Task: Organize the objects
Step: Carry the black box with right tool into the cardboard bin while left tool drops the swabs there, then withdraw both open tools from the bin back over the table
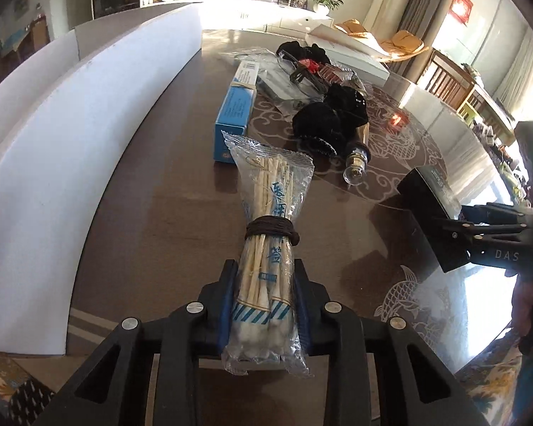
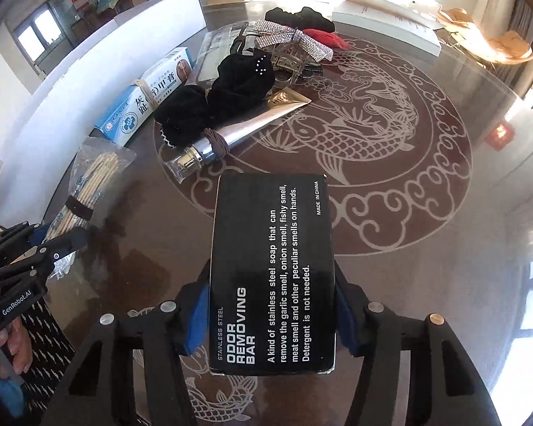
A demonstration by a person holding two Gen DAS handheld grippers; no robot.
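Note:
My left gripper (image 1: 265, 271) is shut on a clear packet of cotton swabs (image 1: 272, 209), which a brown hair tie binds at the middle. The packet stands up between the blue pads, lifted off the table. My right gripper (image 2: 272, 278) is shut on a black box (image 2: 272, 245) printed "odor removing bar", with a pad pressing each long side. The right wrist view shows the left gripper (image 2: 62, 239) and its packet (image 2: 92, 174) at the left. In the left wrist view the right gripper (image 1: 479, 234) and its box (image 1: 428, 198) sit at the right edge.
On the glass table (image 2: 391, 184) with a koi pattern lie a blue carton (image 2: 145, 96), black scrunchies (image 2: 231, 85), a silver tube (image 2: 245, 127) and a rhinestone bow (image 2: 291, 39). A white board (image 1: 71, 142) walls the left side. A white box (image 2: 383, 21) lies at the back.

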